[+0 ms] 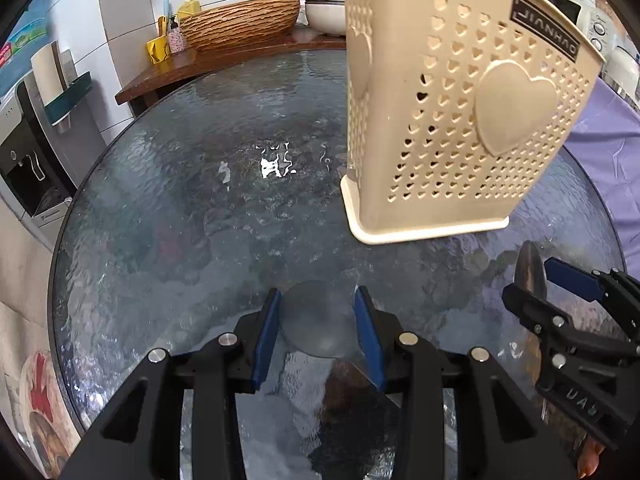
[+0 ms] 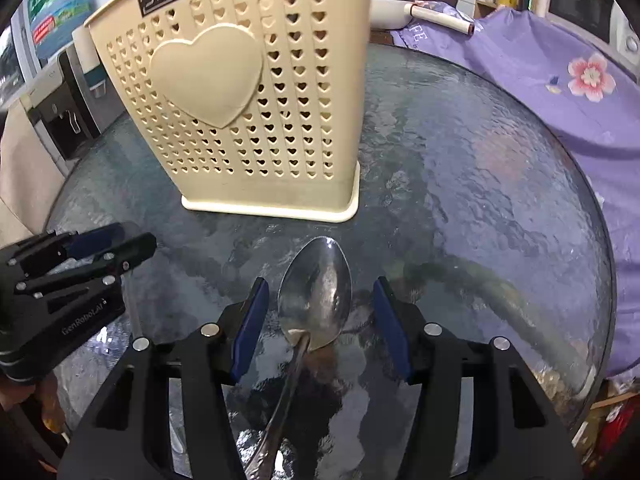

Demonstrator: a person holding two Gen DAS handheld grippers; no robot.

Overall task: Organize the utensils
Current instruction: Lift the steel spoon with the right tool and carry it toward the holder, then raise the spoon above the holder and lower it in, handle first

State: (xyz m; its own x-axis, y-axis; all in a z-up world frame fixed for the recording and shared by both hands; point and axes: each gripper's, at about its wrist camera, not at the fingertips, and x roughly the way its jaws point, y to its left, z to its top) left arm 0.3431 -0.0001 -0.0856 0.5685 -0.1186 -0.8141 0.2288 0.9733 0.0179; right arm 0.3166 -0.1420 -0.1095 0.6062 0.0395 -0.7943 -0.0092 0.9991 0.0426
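A cream plastic utensil holder with heart-shaped holes stands upright on the round glass table; it also shows in the right wrist view. A steel spoon lies on the glass in front of the holder, bowl toward it, handle running back under my right gripper. The right gripper is open, its blue pads on either side of the spoon's bowl and apart from it. The spoon's bowl also shows in the left wrist view. My left gripper is open and empty, low over the glass to the left of the right one.
A wooden shelf with a woven basin, soap bottles and a yellow cup stands behind the table. A water dispenser is at the left. A purple flowered cloth covers things to the right of the table.
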